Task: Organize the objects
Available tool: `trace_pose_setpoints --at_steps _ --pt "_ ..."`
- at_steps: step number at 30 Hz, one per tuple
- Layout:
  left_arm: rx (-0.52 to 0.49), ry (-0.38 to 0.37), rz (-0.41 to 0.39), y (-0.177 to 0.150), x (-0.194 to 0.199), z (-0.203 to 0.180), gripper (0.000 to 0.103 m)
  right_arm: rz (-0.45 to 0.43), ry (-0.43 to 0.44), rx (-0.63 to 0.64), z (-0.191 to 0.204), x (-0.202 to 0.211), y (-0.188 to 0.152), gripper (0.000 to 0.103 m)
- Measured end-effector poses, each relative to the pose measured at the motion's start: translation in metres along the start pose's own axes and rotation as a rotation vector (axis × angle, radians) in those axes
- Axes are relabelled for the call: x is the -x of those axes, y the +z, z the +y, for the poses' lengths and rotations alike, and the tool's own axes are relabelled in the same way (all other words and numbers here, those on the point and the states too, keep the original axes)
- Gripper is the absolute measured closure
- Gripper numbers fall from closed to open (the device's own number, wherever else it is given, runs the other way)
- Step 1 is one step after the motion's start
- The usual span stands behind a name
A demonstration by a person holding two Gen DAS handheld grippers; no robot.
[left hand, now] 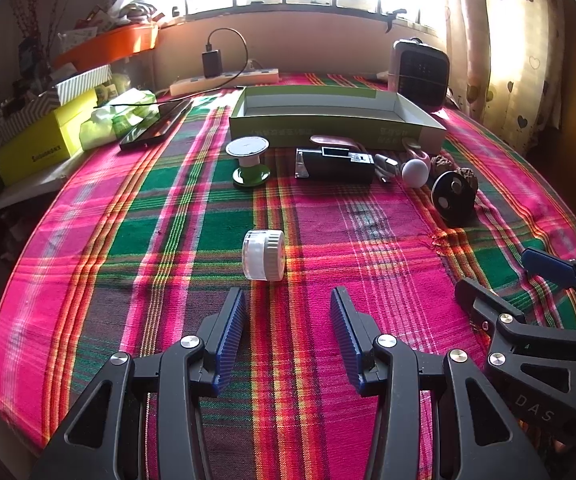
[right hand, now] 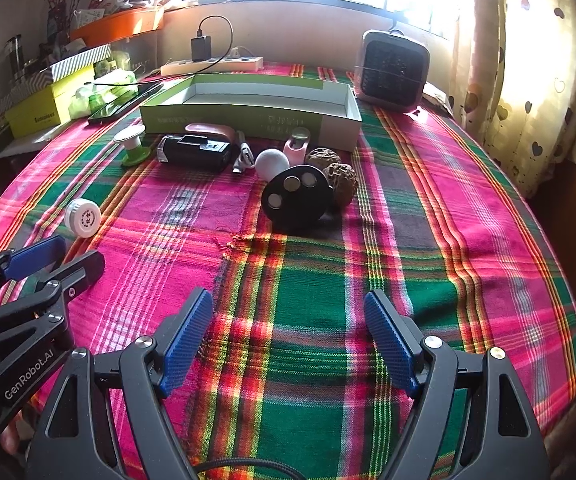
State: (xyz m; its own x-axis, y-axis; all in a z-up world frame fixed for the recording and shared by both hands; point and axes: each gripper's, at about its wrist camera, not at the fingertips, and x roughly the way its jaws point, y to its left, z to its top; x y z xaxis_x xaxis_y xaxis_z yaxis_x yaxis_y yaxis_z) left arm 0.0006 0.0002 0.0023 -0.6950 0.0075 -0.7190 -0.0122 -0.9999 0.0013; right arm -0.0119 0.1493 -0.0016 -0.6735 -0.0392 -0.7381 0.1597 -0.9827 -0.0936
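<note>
A small white jar [left hand: 264, 255] [right hand: 83, 217] lies on its side on the plaid cloth, just ahead of my left gripper [left hand: 288, 304], which is open and empty. My right gripper [right hand: 288, 312] is open too, over bare cloth, with nothing between its fingers. Farther back, in front of an open green-and-white box [left hand: 336, 118] [right hand: 248, 110], lies a row of objects: a green spool [left hand: 248, 160] [right hand: 134, 144], a black device [left hand: 334, 164] [right hand: 196, 152], a white ball [left hand: 415, 173] [right hand: 272, 164], a black disc [left hand: 453, 196] [right hand: 297, 202] and two walnuts [right hand: 340, 182].
A small heater [left hand: 420, 74] [right hand: 394, 70] stands at the back right. A power strip with a charger [left hand: 224, 78] [right hand: 212, 64] lies along the back wall. A dark tablet [left hand: 156, 124] and a yellow box [left hand: 44, 144] sit at the left edge. A curtain [right hand: 528, 80] hangs at right.
</note>
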Motion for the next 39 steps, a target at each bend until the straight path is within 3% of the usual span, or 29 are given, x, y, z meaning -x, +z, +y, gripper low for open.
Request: trace_pose_setpoints --at_steps 10,20,39 --pt "-0.003 0.002 0.002 -0.001 -0.001 -0.001 0.061 -0.001 0.008 -0.002 0.0 0.0 0.0 0.025" --pt "-0.025 -0.021 0.019 -0.002 -0.001 0.002 0.061 -0.008 0.094 -0.022 -0.01 -0.003 -0.002 0.025" --pt "-0.01 0.006 0.035 0.006 -0.003 0.001 0.061 -0.016 0.105 -0.008 -0.01 -0.008 0.001 0.025"
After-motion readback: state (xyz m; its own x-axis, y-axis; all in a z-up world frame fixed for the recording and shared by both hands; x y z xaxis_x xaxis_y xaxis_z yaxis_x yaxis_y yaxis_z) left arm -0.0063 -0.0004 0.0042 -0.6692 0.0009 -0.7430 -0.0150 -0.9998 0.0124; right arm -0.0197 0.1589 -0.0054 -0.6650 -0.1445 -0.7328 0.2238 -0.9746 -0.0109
